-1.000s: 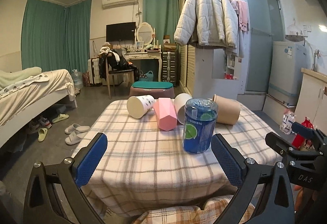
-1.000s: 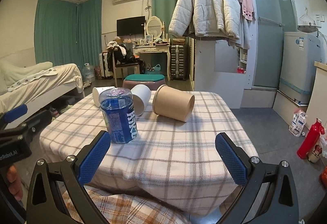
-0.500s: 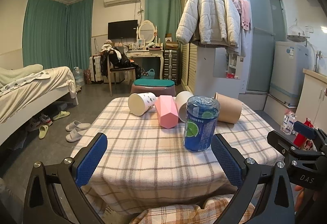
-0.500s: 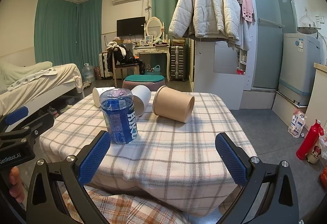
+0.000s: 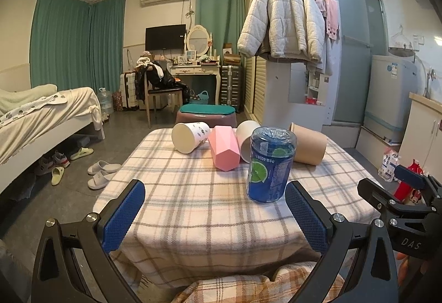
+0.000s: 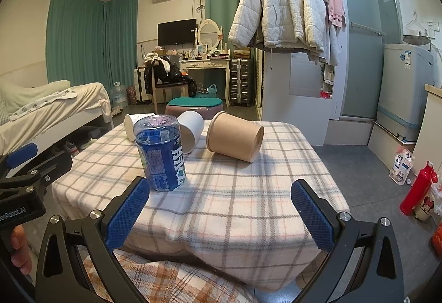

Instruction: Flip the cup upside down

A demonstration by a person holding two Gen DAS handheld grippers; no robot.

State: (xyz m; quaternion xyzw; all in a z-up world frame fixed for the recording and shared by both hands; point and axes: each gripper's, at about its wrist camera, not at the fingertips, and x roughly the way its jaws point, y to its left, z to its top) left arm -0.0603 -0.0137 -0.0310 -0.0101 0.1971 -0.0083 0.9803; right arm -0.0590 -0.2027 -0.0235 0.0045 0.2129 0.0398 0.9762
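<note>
Left gripper [image 5: 215,216]: fingers spread wide, nothing between them, held low at the near edge of the table.
Right gripper [image 6: 221,216]: fingers likewise spread wide and empty, at the same near edge; it showed at the right rim of the left view.
Cloth [image 5: 193,206]: checked, covered the table beneath and ahead of both pairs of fingers.
Blue cup [image 5: 271,165]: stood with its closed clear end up, just beyond the left gripper's right finger [image 5: 306,220]; in the right view it [image 6: 161,152] stood just past the right gripper's left finger [image 6: 127,214], touching neither.
Pink cup [image 5: 223,148]: faceted, lay on its side, farther ahead between the left gripper's fingers, just left of the blue cup.
Printed cup [image 5: 190,136]: white, lay on its side left of the pink one, mouth toward the camera.
White cup [image 6: 190,131]: lay on its side behind the blue cup.
Brown cup [image 6: 234,136]: lay on its side, ahead between the right gripper's fingers, right of the white one.
Stool [image 6: 194,105]: green-topped, on the floor beyond the table.
</note>
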